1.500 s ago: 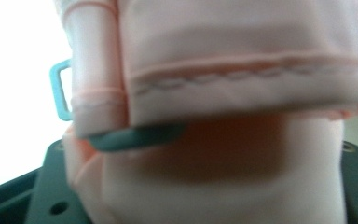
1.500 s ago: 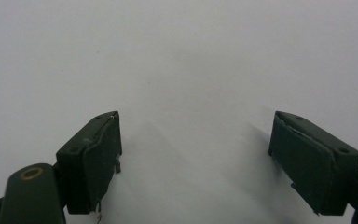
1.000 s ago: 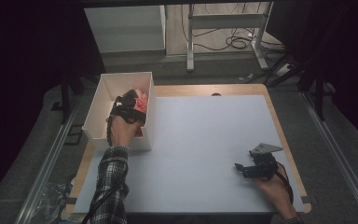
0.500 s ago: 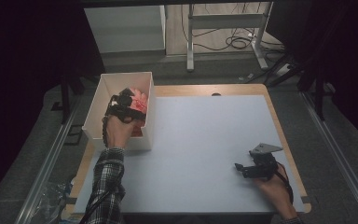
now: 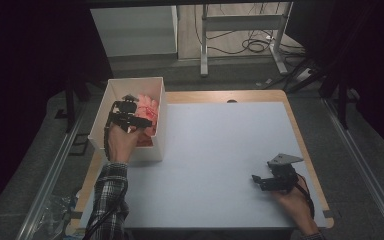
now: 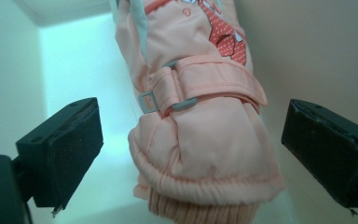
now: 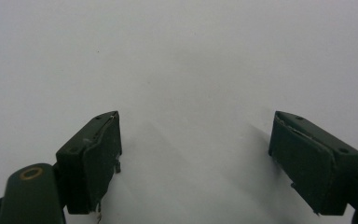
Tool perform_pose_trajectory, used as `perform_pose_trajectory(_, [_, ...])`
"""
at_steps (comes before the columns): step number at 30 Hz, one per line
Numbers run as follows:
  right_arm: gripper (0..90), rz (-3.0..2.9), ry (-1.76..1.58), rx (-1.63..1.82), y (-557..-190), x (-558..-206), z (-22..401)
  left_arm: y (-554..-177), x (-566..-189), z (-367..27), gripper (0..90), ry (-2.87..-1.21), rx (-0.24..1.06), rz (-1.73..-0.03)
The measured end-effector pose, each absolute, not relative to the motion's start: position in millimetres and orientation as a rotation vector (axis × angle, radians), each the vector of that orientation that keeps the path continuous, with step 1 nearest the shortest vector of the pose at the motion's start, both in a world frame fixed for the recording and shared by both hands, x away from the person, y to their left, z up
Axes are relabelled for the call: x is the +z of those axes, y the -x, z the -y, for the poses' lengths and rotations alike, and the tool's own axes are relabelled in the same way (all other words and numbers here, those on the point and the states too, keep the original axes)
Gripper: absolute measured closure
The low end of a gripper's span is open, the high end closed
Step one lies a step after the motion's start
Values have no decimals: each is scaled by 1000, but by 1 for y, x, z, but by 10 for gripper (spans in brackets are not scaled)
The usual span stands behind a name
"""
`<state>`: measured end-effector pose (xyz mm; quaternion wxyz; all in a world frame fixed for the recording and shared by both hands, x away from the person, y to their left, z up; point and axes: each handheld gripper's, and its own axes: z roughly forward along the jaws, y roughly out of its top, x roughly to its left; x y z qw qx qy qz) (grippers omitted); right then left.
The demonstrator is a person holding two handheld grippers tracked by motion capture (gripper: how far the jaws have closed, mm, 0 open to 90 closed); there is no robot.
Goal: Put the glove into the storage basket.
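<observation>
Peach-pink padded fabric with a grey buckle strap and a ribbed knit cuff: a glove (image 6: 200, 135) lies inside the white box (image 5: 155, 145) at the bench's (image 5: 220, 150) ten o'clock corner. The left claw (image 5: 130, 107) reaches into that box, jaws spread wide; in the left gripper view the glove's cuff end sits between the two pads, touching neither. The right claw (image 5: 256, 181) rests low over the white bench surface at about four o'clock, well apart from the box, jaws likewise released with bare surface between them. A checked sleeve (image 5: 107, 200) covers the left forearm.
</observation>
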<state>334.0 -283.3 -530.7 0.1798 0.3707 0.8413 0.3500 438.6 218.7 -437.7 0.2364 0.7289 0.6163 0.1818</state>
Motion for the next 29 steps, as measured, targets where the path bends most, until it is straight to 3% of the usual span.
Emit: perform_pose_trajectory(29, [172, -2378, -1049, 986, -334, -531, 283, -367, -424, -226, 44, -1955, 570, -1515])
